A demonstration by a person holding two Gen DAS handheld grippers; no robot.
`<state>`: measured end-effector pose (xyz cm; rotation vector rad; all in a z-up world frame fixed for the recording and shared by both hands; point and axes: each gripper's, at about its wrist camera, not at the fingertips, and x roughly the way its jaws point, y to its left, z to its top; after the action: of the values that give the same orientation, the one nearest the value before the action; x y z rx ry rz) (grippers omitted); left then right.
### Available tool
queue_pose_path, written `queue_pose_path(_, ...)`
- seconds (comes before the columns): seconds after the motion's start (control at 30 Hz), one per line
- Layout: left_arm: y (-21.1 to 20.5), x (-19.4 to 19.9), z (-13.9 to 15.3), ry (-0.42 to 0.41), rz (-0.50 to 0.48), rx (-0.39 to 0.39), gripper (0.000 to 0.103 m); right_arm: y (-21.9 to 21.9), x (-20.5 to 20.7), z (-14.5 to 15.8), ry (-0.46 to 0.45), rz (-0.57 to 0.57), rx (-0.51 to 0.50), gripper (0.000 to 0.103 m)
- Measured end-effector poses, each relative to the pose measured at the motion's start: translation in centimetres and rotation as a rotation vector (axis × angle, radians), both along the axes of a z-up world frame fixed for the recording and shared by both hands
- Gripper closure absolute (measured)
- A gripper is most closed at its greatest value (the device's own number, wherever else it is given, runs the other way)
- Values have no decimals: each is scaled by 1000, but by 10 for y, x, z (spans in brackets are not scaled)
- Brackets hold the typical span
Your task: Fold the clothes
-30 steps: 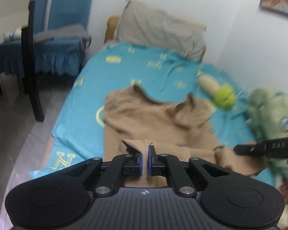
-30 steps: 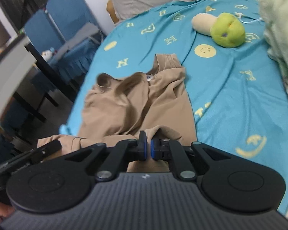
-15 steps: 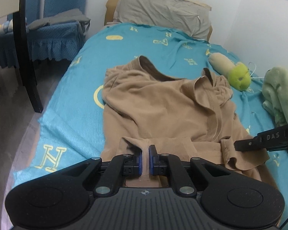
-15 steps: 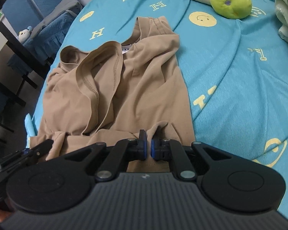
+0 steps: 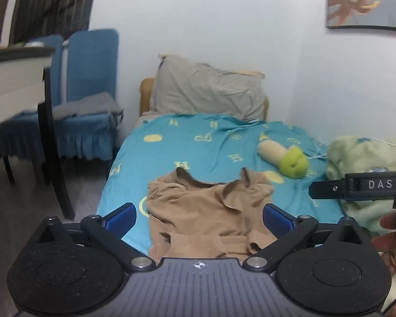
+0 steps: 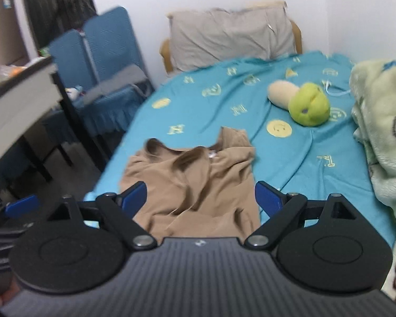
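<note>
Fingers of both grippers spread; tan shirt (image 5: pixel 206 211) lies free on bed

Tan shirt (image 5: pixel 208 211), teal yellow-lettered bedsheet (image 5: pixel 192 145), grey pillow (image 5: pixel 206 92), blue chair (image 5: pixel 92 79)

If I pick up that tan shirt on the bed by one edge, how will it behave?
The tan shirt lies rumpled and creased, so it will probably hang limp and droop. It looks thin, likely light. On the bed sheet it may slide and bunch if pushed.
</note>
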<state>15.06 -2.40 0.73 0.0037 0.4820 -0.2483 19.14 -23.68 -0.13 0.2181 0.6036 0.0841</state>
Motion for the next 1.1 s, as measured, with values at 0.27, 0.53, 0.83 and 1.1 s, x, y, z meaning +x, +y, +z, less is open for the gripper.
queue_pose_path(0.27, 5, -60, -1, -23, 14, 27, 0, 6, -67, 9, -69, -32, -32, 13)
queue_pose_path(0.53, 13, -76, -7, -9, 34, -17, 0, 1, -93, 7, -97, -85, 15, 13)
queue_pose_path(0.83, 22, -46, -47, 238, 55, -183, 1, -2, -89, 1, -78, -107, 24, 13)
queue_pose_path(1.1, 49, -13, -110, 598, 156, -485, 14, -19, -84, -8, -13, -177, 121, 13)
